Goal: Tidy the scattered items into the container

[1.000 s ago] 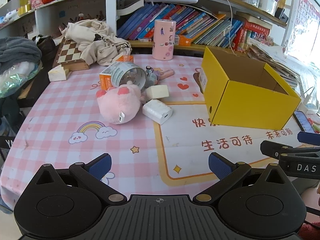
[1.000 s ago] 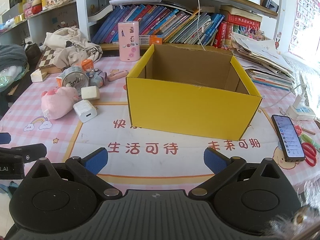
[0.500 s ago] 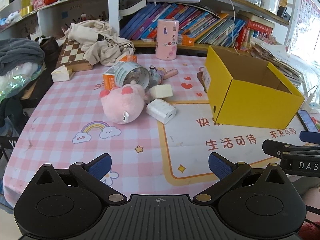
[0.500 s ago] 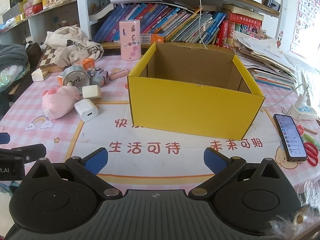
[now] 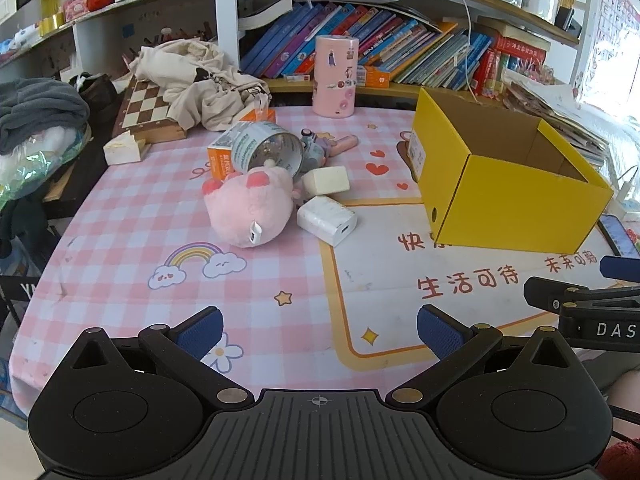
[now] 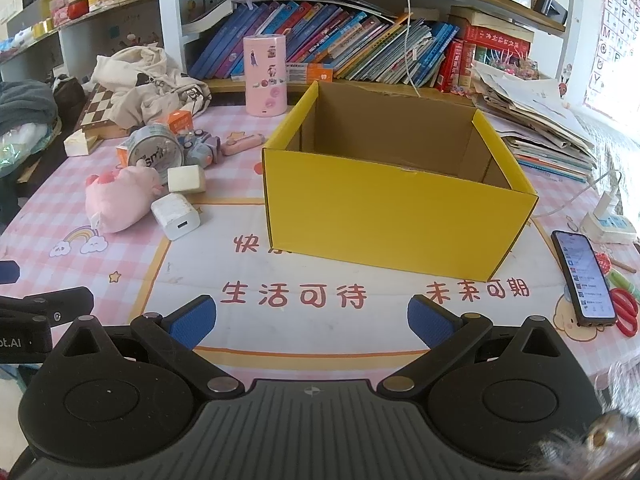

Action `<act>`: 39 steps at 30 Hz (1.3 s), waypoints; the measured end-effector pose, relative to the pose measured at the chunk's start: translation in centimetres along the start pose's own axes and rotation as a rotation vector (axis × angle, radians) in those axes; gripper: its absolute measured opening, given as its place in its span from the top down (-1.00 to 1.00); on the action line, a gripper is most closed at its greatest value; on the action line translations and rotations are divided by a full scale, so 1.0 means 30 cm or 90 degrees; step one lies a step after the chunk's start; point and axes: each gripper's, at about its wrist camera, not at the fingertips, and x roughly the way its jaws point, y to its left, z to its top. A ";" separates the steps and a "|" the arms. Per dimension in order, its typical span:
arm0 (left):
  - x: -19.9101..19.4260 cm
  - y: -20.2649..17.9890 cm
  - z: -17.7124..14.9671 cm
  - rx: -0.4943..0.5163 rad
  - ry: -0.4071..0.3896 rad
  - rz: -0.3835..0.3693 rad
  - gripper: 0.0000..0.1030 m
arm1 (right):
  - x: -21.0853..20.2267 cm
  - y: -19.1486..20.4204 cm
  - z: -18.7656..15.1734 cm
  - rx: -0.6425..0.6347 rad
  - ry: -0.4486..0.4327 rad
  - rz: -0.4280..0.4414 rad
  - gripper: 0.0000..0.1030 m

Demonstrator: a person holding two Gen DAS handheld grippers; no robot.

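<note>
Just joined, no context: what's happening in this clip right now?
A person holds a pair of tongs in each hand over a pink checked table. Both the left tongs and the right tongs are open and empty, short of everything. The scattered items sit untouched in a cluster left of the yellow box: a pink plush toy, a white charger, a cream block and a tape roll. What shows of the box's inside is bare; its floor is hidden.

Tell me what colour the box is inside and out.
The box is yellow outside and plain brown cardboard inside, best seen in the right wrist view.
</note>
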 end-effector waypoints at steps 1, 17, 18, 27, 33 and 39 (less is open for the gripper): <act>0.000 0.001 0.000 0.001 0.000 0.000 -1.00 | -0.001 0.000 0.000 -0.001 0.001 0.000 -1.00; -0.004 0.031 -0.001 0.000 -0.004 -0.021 -1.00 | 0.004 0.049 0.035 -0.029 -0.007 0.024 -1.00; -0.004 0.035 0.000 -0.002 -0.005 -0.023 -1.00 | 0.004 0.054 0.038 -0.031 -0.008 0.025 -1.00; -0.011 0.089 -0.001 -0.030 -0.020 -0.059 -1.00 | 0.021 0.124 0.071 -0.073 -0.011 0.048 -1.00; -0.012 0.152 -0.019 -0.069 -0.014 -0.032 -1.00 | 0.058 0.192 0.087 -0.104 -0.003 0.081 -1.00; -0.042 0.200 -0.025 -0.105 -0.053 -0.050 -1.00 | 0.085 0.244 0.104 -0.134 0.004 0.115 -1.00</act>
